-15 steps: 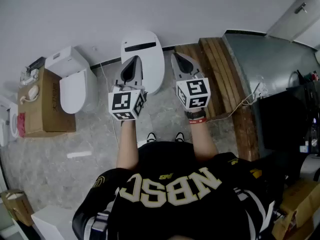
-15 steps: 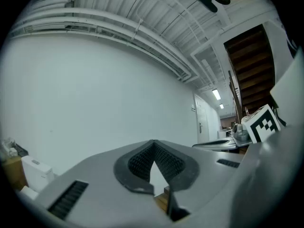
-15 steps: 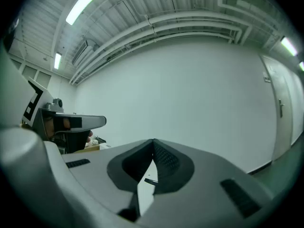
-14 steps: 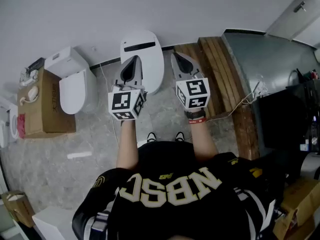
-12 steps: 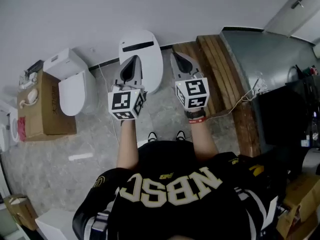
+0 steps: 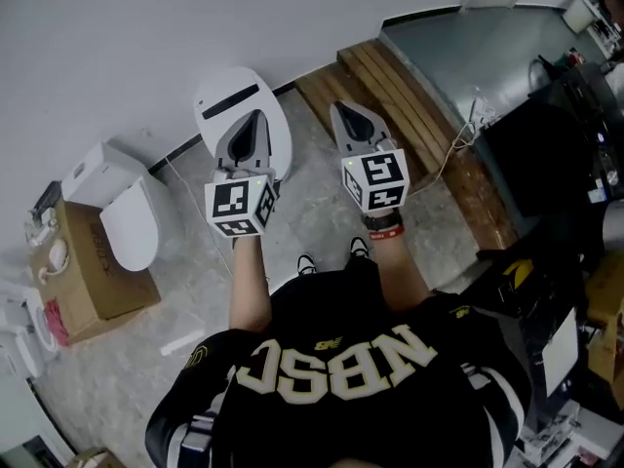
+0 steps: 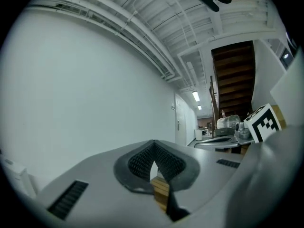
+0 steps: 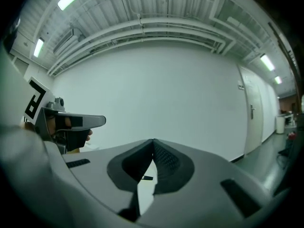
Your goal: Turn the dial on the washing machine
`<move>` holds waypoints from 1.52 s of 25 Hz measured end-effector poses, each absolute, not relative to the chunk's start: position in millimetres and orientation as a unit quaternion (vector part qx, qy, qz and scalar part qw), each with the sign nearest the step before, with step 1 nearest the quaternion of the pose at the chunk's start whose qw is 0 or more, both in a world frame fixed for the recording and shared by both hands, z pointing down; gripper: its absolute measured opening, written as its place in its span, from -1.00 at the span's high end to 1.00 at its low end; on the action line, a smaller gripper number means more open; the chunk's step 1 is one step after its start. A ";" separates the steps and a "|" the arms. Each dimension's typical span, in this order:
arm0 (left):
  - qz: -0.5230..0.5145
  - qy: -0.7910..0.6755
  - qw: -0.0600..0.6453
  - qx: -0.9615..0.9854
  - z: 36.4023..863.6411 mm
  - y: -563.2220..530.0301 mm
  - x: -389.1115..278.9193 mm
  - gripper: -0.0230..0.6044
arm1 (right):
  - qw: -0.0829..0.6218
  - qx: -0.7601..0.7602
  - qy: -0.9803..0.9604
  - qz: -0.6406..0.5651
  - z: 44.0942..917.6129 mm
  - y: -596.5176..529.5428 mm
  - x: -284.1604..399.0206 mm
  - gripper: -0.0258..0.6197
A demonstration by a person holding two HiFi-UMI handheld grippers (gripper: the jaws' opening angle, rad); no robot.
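Both jaws together, nothing in them: left gripper point(image 6: 252, 115) over the toilet point(image 6: 239, 83), right gripper point(image 6: 341, 107) just right of it. No washer/dial in any view, so find it first, then open jaws on approach.

Perhaps storeroom: loose toilet point(image 6: 125, 224), carton point(image 6: 90, 283).

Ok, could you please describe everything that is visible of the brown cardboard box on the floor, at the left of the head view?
The cardboard box is plain brown and oblong, with its flaps closed as far as the view shows. It stands flat on the grey stone-like floor, close against the white toilet; whether they touch I cannot tell. A few small pale items lie on its left part, too small to name. Something red shows at its near left end.
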State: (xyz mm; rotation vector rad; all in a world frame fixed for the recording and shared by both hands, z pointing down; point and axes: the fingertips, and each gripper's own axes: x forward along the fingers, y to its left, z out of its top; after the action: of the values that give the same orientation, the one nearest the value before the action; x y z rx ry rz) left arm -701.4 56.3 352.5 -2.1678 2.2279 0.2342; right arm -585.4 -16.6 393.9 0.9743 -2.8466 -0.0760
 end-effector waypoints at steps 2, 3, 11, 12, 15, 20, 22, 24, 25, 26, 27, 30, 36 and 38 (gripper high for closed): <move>0.075 0.689 0.006 -0.721 356.6 44.2 -686.2 0.88 | 0.065 0.358 -0.931 -0.011 398.4 -21.0 -561.3 0.90; 0.077 0.675 0.003 -0.734 358.4 38.2 -676.8 0.88 | 0.064 0.376 -0.924 -0.004 400.4 -22.4 -547.9 0.90; 0.079 0.546 -0.024 -0.834 363.4 0.9 -549.4 0.88 | 0.055 0.514 -0.856 0.009 395.9 -22.6 -416.9 0.90; 0.081 0.528 -0.031 -0.845 363.8 -1.4 -529.2 0.88 | 0.053 0.528 -0.848 0.010 395.2 -20.8 -400.0 0.90; 0.075 0.475 -0.035 -0.876 364.9 -7.0 -462.7 0.88 | 0.049 0.567 -0.822 0.015 395.9 -15.8 -345.7 0.90; 0.071 0.412 -0.027 -0.908 353.6 -16.4 -361.0 0.88 | 0.033 0.626 -0.779 0.019 388.4 -6.0 -244.4 0.90; 0.070 0.389 -0.025 -0.918 349.4 -18.4 -317.8 0.88 | 0.031 0.645 -0.763 0.020 385.8 -1.5 -201.6 0.90; 0.068 0.366 -0.024 -0.928 347.3 -19.3 -272.5 0.88 | 0.030 0.663 -0.747 0.022 384.3 2.6 -157.2 0.90; 0.066 0.355 -0.025 -0.932 346.8 -19.6 -249.8 0.89 | 0.030 0.672 -0.739 0.023 383.6 4.8 -135.1 0.90; 0.066 0.343 -0.025 -0.937 346.0 -20.1 -228.0 0.88 | 0.030 0.681 -0.731 0.024 382.7 6.9 -113.8 0.90; 0.066 0.333 -0.025 -0.940 345.0 -21.0 -207.6 0.88 | 0.030 0.689 -0.724 0.024 381.5 8.7 -93.8 0.90; 0.068 0.308 -0.025 -0.949 341.7 -25.9 -149.3 0.88 | 0.027 0.708 -0.705 0.022 377.6 11.5 -37.5 0.90; 0.072 0.267 -0.023 -0.961 339.8 -29.8 -38.2 0.88 | 0.021 0.737 -0.675 0.017 374.5 15.9 68.4 0.90; 0.073 0.254 -0.022 -0.964 339.3 -31.9 -8.5 0.88 | 0.021 0.746 -0.665 0.016 372.8 16.9 96.5 0.90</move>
State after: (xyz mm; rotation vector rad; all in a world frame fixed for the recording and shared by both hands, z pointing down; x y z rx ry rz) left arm -8.5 -31.9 339.3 -3.0728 0.8103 0.2313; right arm 96.5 16.9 372.8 2.3144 -2.0625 0.0483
